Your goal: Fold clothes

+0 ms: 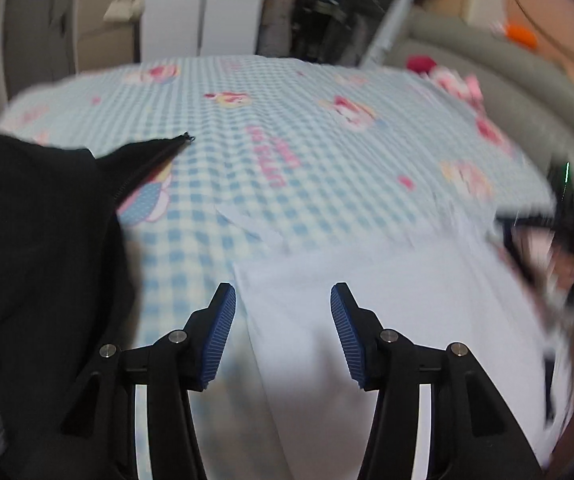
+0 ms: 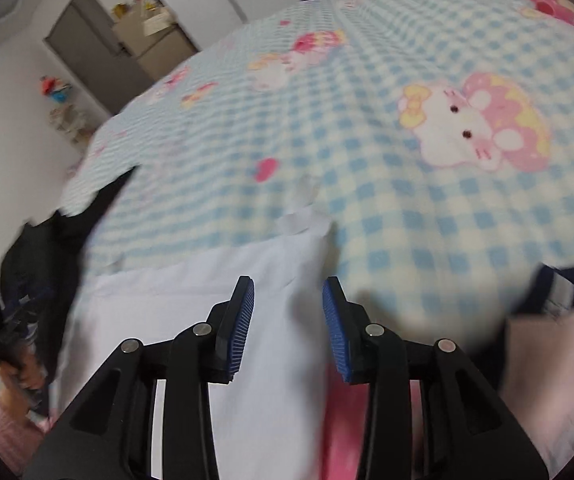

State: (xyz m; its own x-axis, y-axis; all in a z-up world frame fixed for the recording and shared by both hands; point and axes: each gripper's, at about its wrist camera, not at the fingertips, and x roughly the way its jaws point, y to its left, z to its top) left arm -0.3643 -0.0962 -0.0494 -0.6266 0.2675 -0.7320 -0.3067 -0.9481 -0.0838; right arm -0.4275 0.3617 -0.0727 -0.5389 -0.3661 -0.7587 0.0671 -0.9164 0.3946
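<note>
Even, soft indoor light, no glare. Both views are smeared by motion blur, worst toward the edges; only the fingers (image 1: 223,332) stay sharp. Fisheye bends the bed (image 2: 367,184), and dark vignette fills the corners.

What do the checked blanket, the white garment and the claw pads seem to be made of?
Blanket: probably fleece or plush, matte, the printed checks look fuzzy; motion blur leaves it open.
White garment: thin woven cloth, perhaps cotton, smooth with soft folds.
Pads: blue, ribbed, likely rubber or soft plastic, set on glossy black plastic fingers.
</note>
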